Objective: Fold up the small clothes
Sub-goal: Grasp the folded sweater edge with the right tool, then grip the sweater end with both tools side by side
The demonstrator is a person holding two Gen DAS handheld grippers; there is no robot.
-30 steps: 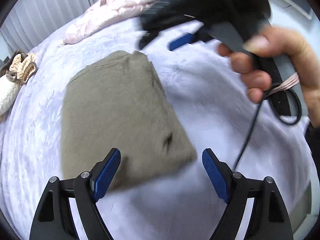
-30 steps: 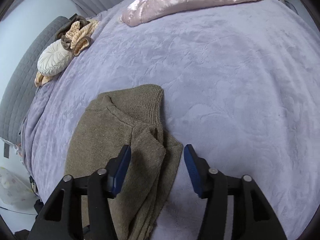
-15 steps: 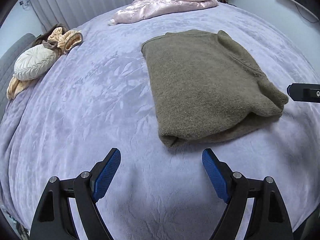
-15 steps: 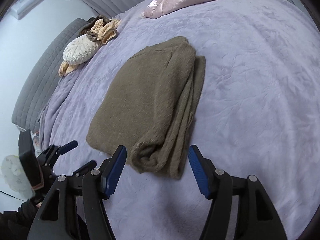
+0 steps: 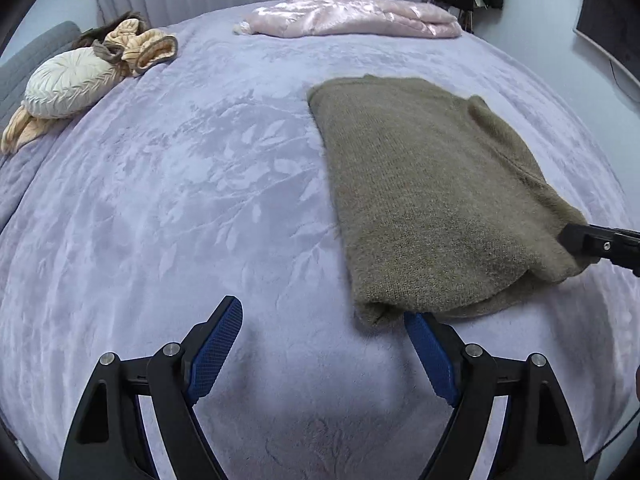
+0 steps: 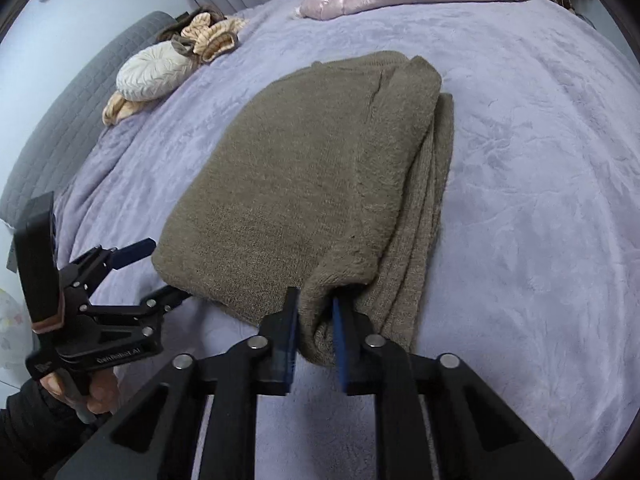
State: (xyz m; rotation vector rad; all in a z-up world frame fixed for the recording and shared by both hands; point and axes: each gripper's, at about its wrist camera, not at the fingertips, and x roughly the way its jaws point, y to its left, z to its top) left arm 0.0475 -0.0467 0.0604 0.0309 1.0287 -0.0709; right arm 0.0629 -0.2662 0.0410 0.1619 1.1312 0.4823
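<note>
An olive-brown knit sweater (image 5: pixel 424 196) lies folded on the lavender bed, right of centre in the left wrist view and central in the right wrist view (image 6: pixel 296 176). My right gripper (image 6: pixel 314 320) is shut on the sweater's near corner, fabric bunched between the blue pads. Its black tip shows at the right edge of the left wrist view (image 5: pixel 600 242). My left gripper (image 5: pixel 322 344) is open and empty just above the blanket; its right finger (image 5: pixel 428 344) touches the sweater's near-left corner. It also shows at the left of the right wrist view (image 6: pixel 160 272).
The lavender blanket (image 5: pixel 180 200) covers the whole bed. A pink satin jacket (image 5: pixel 352 16) lies at the far edge. A white round cushion (image 5: pixel 68 80) and tan ruffled clothes (image 5: pixel 140 46) sit at the far left by the grey headboard (image 6: pixel 60 128).
Both grippers have dropped to the sweater's near edge. My right gripper has closed on the near corner; the left has moved up to the near-left corner, still open.
</note>
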